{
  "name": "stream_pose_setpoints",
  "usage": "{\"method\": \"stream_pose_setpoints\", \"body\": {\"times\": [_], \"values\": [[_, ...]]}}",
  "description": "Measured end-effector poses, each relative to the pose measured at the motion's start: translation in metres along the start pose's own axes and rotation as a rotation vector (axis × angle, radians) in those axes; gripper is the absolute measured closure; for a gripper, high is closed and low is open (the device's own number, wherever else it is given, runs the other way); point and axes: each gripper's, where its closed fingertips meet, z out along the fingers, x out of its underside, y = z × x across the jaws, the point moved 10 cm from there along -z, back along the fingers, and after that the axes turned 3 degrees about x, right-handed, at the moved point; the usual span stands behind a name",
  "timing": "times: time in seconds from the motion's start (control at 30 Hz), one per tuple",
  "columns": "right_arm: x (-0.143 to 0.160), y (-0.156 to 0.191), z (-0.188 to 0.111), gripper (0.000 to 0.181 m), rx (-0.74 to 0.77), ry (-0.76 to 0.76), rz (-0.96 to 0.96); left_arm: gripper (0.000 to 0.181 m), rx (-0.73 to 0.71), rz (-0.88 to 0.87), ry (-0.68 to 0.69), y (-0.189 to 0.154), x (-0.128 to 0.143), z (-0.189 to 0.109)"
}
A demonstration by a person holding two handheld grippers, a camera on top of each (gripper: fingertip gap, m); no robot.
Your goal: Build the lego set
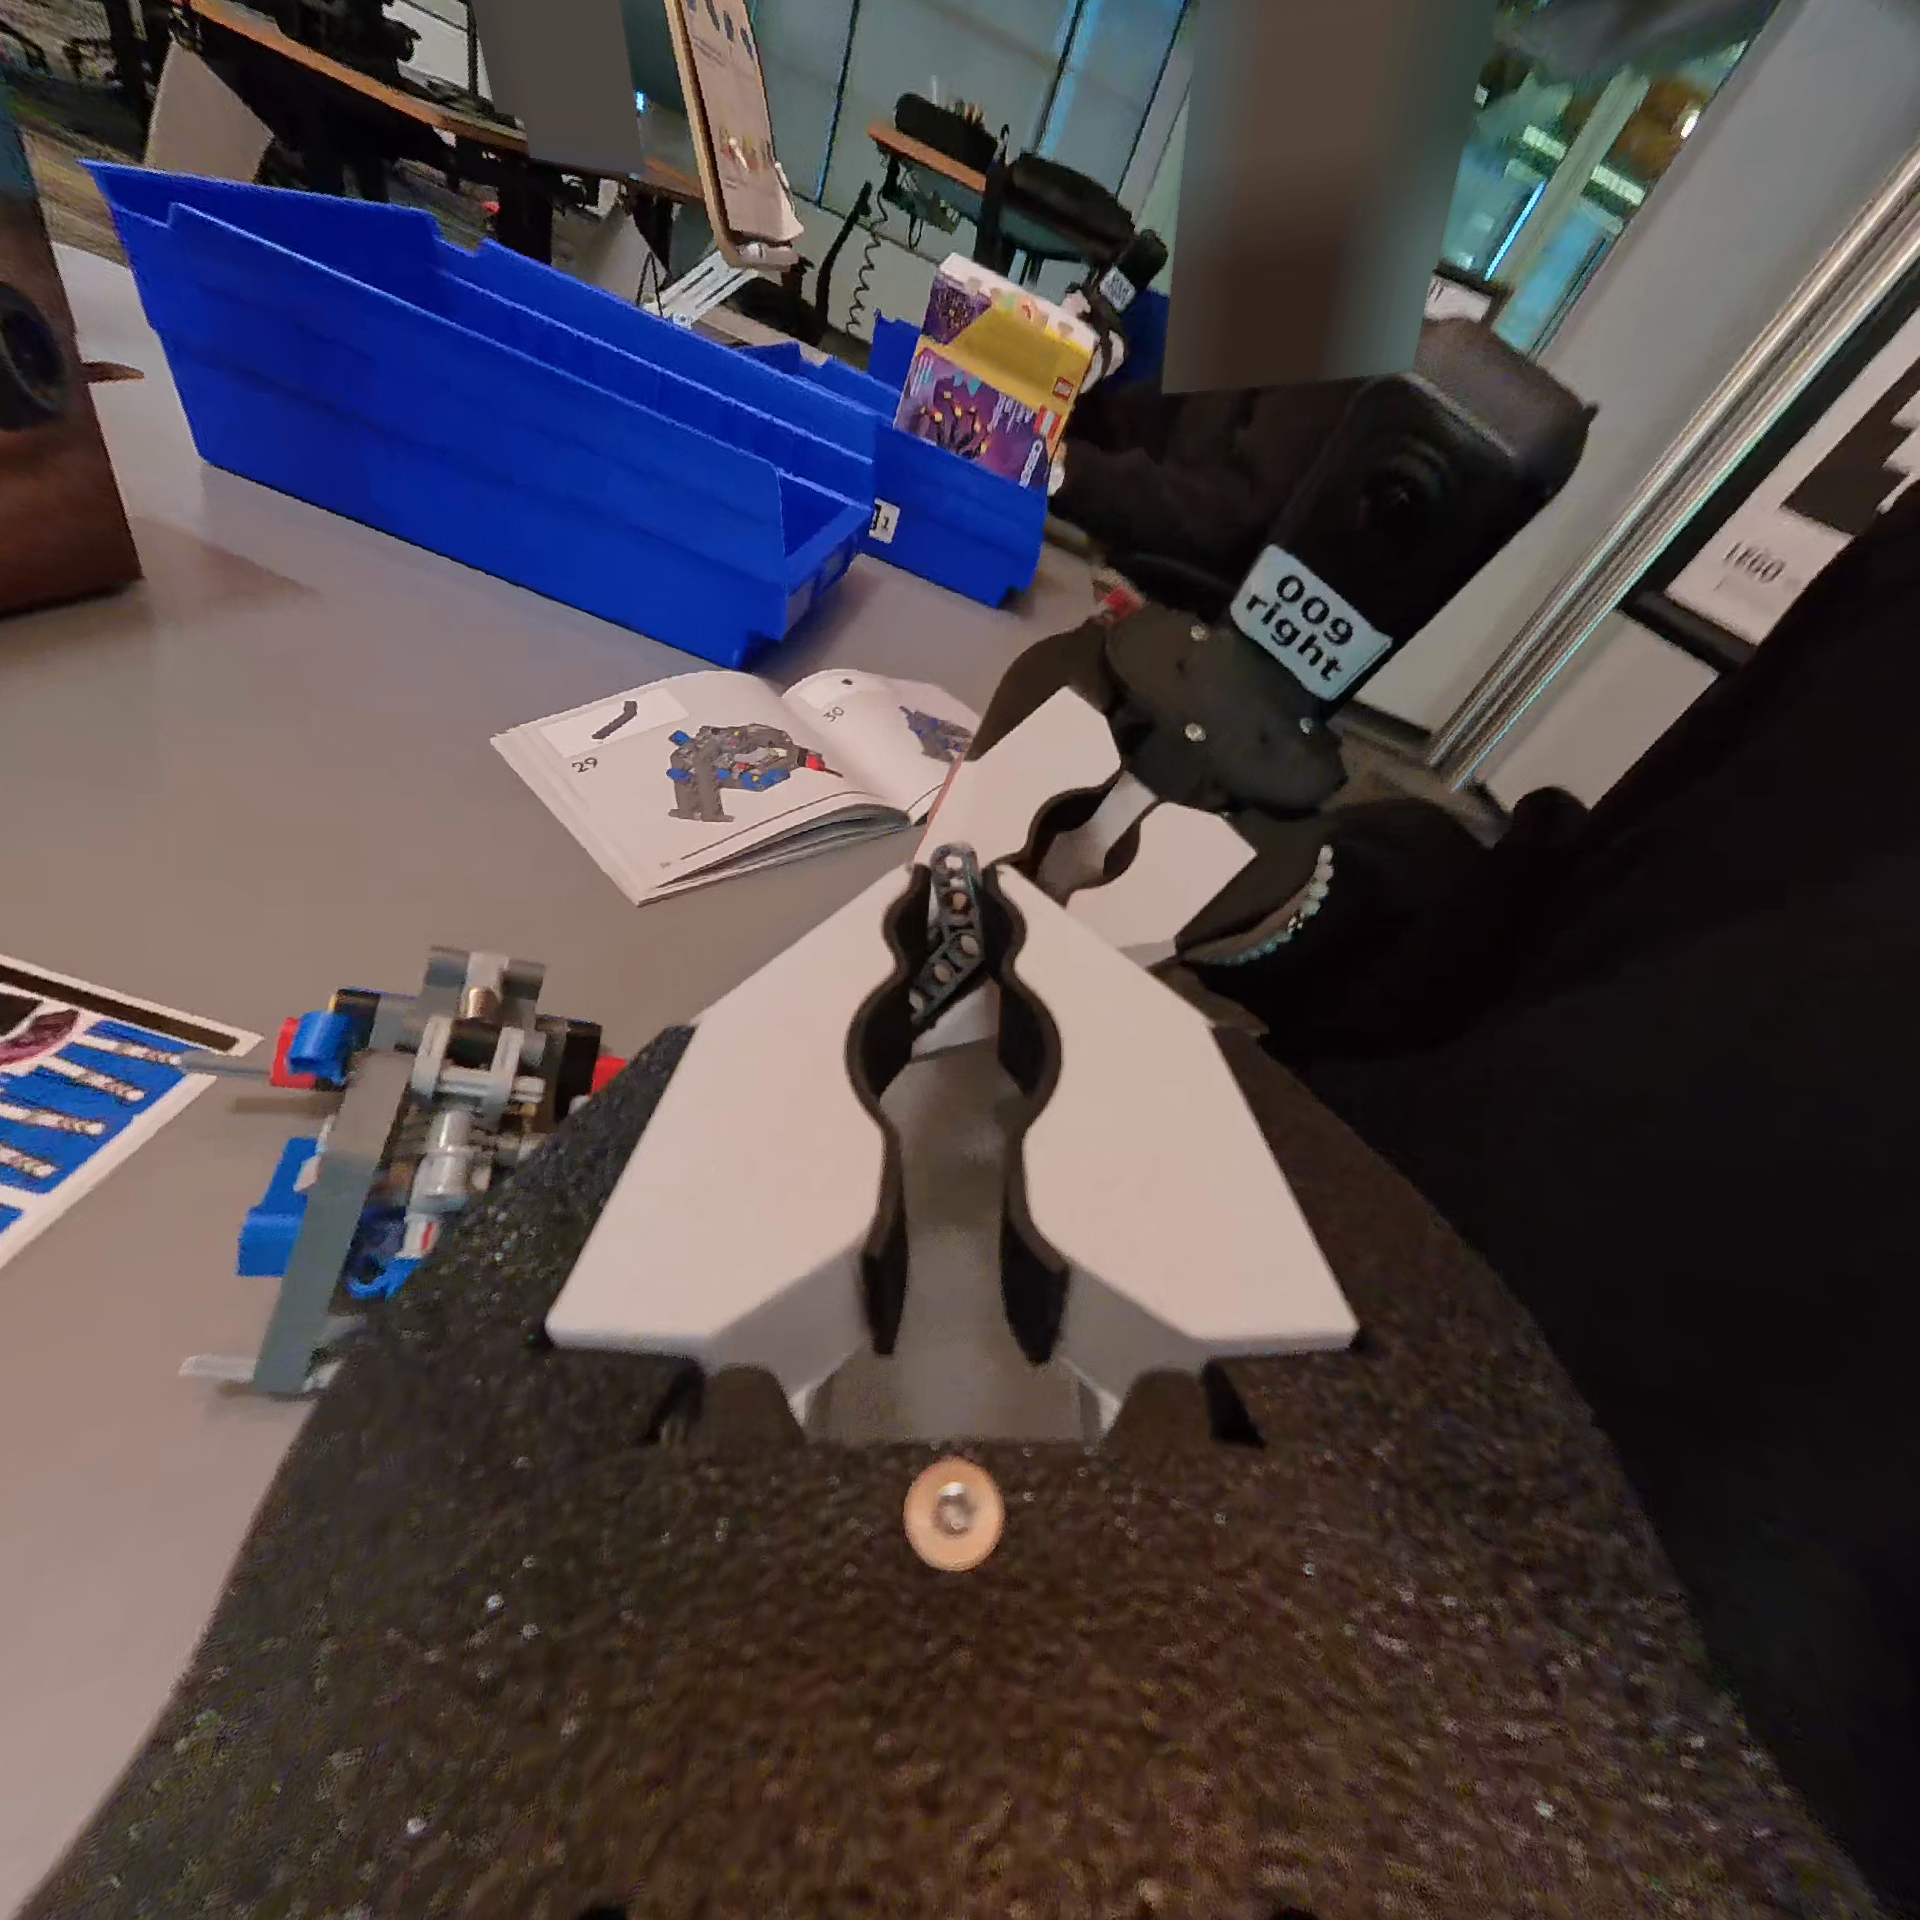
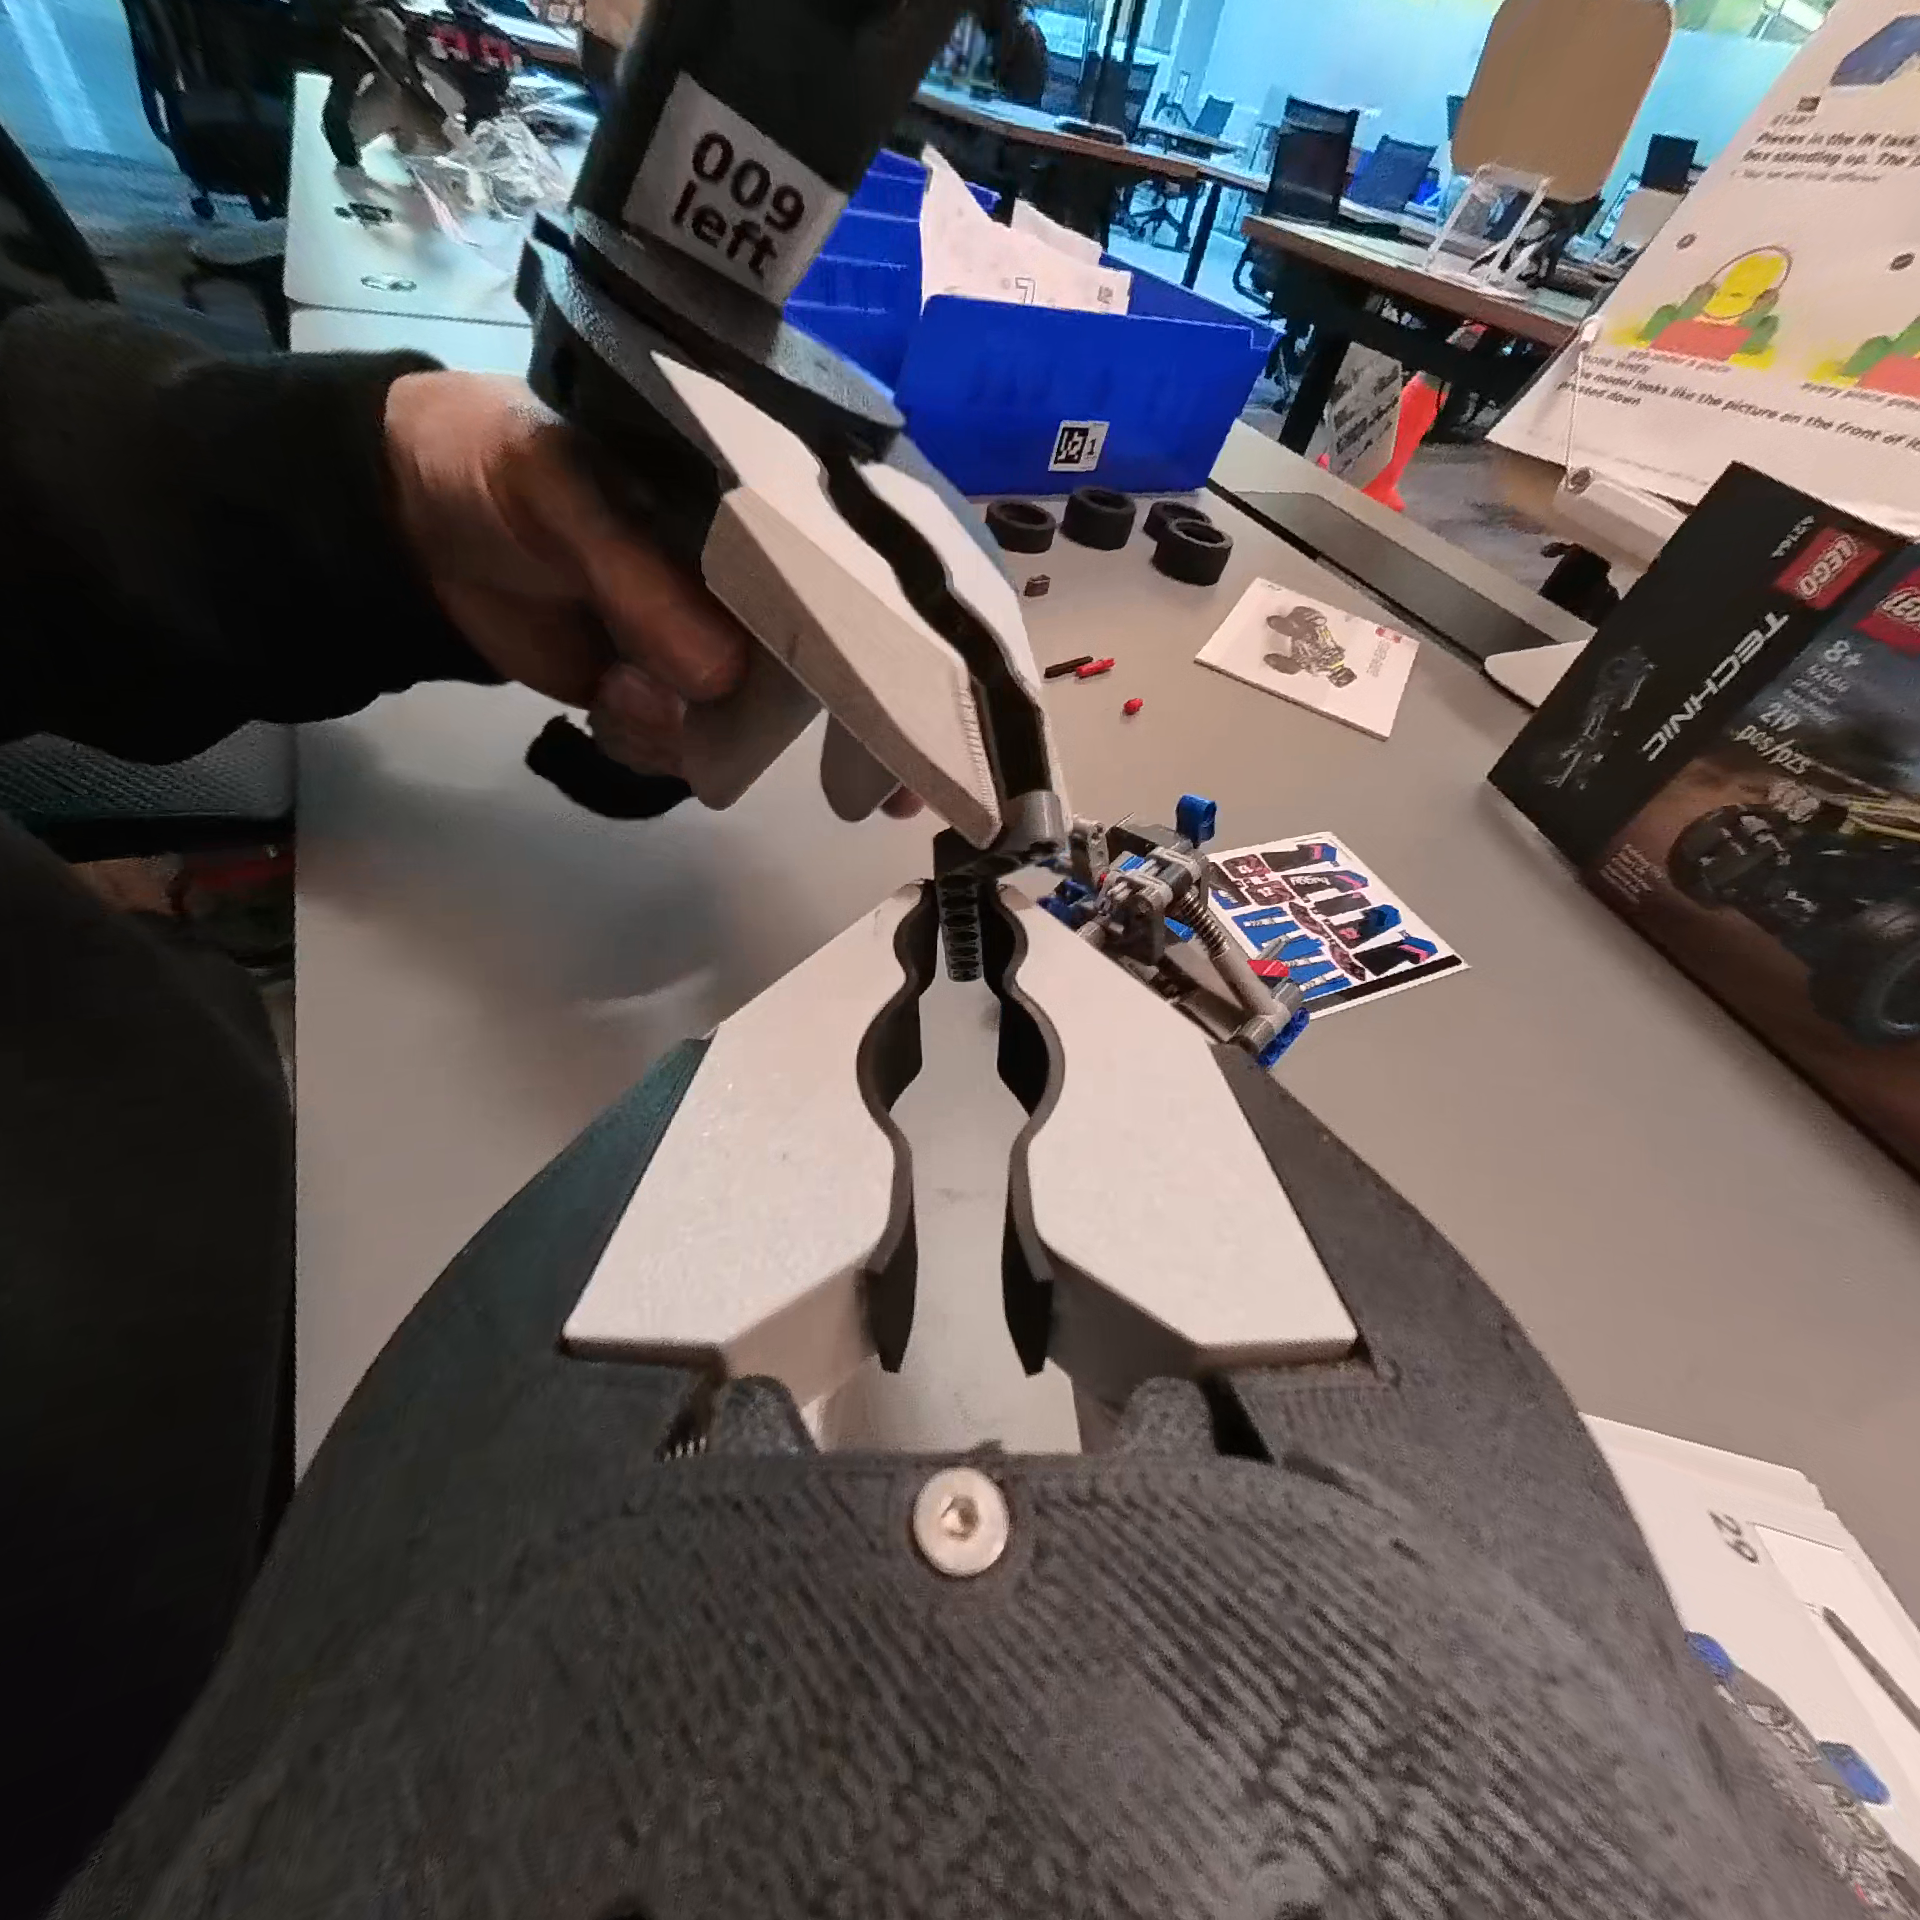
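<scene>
**A:** Left wrist view first: what is nearest?

**B:** The left gripper [image 1: 951, 883], its jaws closed on a dark grey perforated Technic beam [image 1: 948, 935], which stands between the tips. Just left of it, the half-built grey and blue chassis [image 1: 416, 1122] lies on the grey table [image 1: 260, 727].

**A:** And the right gripper [image 2: 956, 914]?

**B:** It pinches the same beam from the other end. My guess is a handover, or a re-grip to turn the beam before fitting it.

**A:** Why so close to the chassis?

**B:** Probably so the beam has little way to travel.

**A:** Farther off?

**B:** An instruction booklet [image 1: 727, 779] lies open for reference, the sticker sheet [image 2: 1340, 925] sits beside the chassis, four black tyres [image 2: 1101, 520] wait ahead of the blue bins [image 1: 499, 436], and the set's box [image 2: 1766, 779] stands at the right.
</scene>
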Motion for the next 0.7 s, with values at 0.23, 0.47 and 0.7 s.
{"method": "stream_pose_setpoints", "body": {"times": [0.23, 0.47, 0.7], "values": [[0.005, -0.006, -0.004, 0.176, 0.021, 0.016, 0.030, 0.168, -0.067, 0.071, 0.078, 0.003, -0.001, 0.005], [0.014, -0.018, -0.006, 0.176, 0.100, 0.110, 0.140, 0.160, -0.136, 0.129, 0.176, 0.006, 0.002, 0.009], [0.016, -0.022, -0.010, 0.176, 0.136, 0.134, 0.146, 0.159, -0.128, 0.142, 0.192, 0.005, 0.002, 0.012]]}}
